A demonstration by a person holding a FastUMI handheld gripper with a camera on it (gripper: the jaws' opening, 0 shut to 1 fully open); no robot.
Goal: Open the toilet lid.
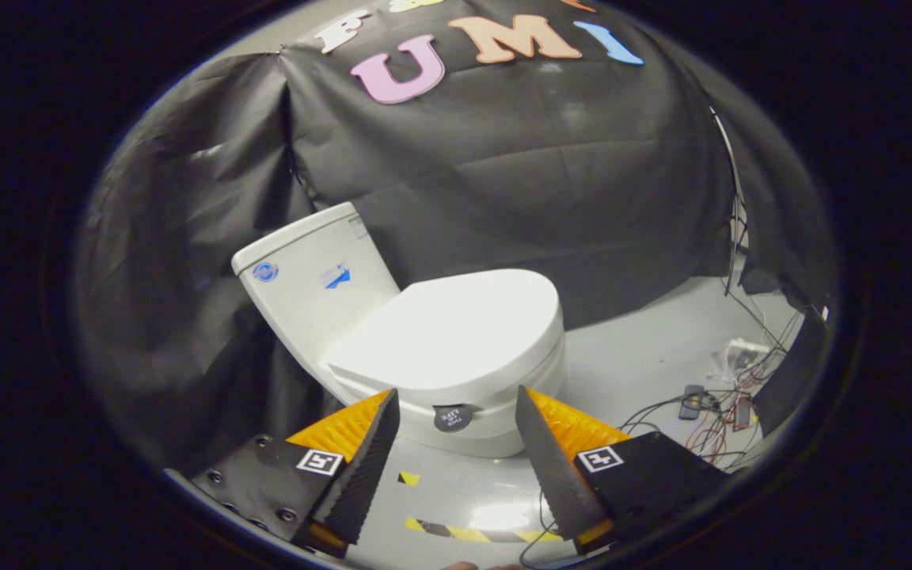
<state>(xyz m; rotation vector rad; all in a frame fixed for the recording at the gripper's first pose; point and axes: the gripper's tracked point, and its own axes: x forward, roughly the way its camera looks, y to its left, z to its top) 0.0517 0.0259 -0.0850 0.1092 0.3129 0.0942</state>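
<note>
Gripper (456,396) jaws wide, holding nothing. Closed toilet lid (448,332) lies just ahead at 12 o'clock, untouched by the fingers.

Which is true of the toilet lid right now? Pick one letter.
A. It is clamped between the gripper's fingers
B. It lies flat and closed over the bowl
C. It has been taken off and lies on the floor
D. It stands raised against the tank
B: the toilet lid lies flat on the bowl, ahead of the open gripper, whose fingers touch nothing.
</note>
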